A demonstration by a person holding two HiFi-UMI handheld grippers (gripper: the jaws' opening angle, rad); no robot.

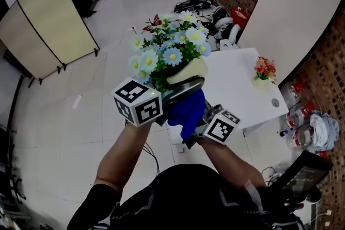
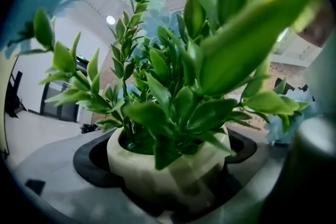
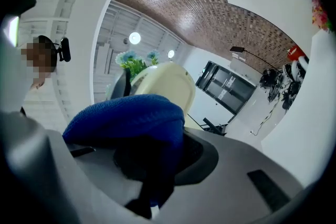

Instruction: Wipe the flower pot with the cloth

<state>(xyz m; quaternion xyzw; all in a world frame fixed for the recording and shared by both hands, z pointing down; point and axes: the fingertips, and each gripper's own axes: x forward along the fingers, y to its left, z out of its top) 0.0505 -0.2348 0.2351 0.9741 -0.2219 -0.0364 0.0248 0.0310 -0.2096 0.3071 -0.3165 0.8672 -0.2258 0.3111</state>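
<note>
A cream flower pot with green leaves and pale blue and white flowers is held up in the air, tilted. My left gripper is shut on the flower pot, and its marker cube sits at the lower left. In the left gripper view the flower pot fills the space between the jaws of the left gripper. My right gripper is shut on a blue cloth, which is pressed against the underside of the pot. In the right gripper view the blue cloth lies against the flower pot in the right gripper.
A white table stands just beyond the grippers, with a small pot of red flowers on it. A folding screen stands at the far left. Bags and gear lie by the brick wall, and plastic bags at the right.
</note>
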